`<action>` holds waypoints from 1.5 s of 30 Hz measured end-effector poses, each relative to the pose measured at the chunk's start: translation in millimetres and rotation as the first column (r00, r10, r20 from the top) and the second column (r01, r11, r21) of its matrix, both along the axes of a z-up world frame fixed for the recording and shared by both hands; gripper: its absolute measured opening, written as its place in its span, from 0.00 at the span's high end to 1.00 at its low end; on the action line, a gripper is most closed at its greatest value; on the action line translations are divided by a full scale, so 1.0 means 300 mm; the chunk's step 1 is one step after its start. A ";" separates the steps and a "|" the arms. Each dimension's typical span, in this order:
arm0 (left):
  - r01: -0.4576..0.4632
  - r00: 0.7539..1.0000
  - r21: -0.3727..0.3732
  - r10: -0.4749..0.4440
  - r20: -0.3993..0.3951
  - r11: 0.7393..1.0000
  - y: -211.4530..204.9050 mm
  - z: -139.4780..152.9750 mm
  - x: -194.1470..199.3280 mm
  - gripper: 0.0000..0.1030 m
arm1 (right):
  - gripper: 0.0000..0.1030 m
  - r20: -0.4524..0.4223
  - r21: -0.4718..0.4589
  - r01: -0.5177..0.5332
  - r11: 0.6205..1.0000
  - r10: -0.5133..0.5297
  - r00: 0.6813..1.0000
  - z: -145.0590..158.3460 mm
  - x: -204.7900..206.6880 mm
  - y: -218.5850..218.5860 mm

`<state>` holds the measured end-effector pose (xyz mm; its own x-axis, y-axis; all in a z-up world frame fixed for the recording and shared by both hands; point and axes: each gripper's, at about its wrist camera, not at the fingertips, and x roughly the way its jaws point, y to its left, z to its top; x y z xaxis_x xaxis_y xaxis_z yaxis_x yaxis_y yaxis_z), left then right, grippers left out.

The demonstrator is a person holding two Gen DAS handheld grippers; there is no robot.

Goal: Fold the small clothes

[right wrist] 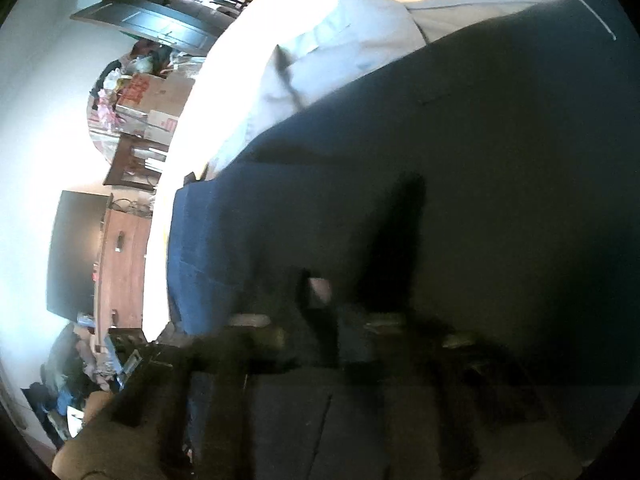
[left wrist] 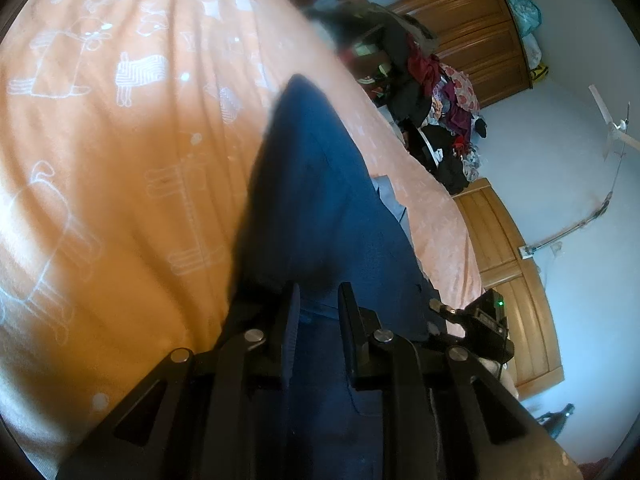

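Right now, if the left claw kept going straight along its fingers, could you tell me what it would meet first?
The left claw already pinches the navy garment; straight on it would meet more of that cloth, then probably the orange bedsheet.

Both wrist views look along their tongs, close over the shared navy garment on the bed.

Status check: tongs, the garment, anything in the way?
Left tongs shut on navy garment. Right tongs blurred, grip unclear. Grey garment lies beyond on orange bedsheet.

Black left gripper, silver pivot screws, flat fingers
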<state>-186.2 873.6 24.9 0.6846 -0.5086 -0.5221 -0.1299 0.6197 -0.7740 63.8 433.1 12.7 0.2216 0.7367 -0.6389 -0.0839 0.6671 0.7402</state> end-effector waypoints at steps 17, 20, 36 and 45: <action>0.018 1.000 0.018 -0.018 0.004 1.000 -0.022 0.012 0.005 0.73 | 0.88 0.175 -0.020 0.175 0.984 -0.169 0.970 0.208 -0.046 -0.382; 0.028 0.999 0.032 -0.028 0.017 0.999 -0.033 0.027 0.001 0.68 | 0.88 0.176 0.002 0.235 0.972 -0.232 0.957 0.217 -0.051 -0.467; 0.030 0.999 0.054 -0.029 -0.019 0.998 -0.040 0.025 0.021 0.68 | 0.71 0.131 -0.328 0.166 0.930 -0.130 0.983 0.087 -0.112 -0.485; 0.031 0.999 0.062 -0.030 -0.023 0.998 -0.045 0.028 0.024 0.68 | 0.59 0.261 -0.225 0.001 0.974 0.060 0.963 0.143 -0.099 -0.239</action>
<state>-179.0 860.0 33.2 0.6571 -0.4951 -0.5684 -0.1273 0.6703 -0.7311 34.2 361.3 55.7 0.3852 0.5925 -0.7075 -0.2787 0.8056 0.5229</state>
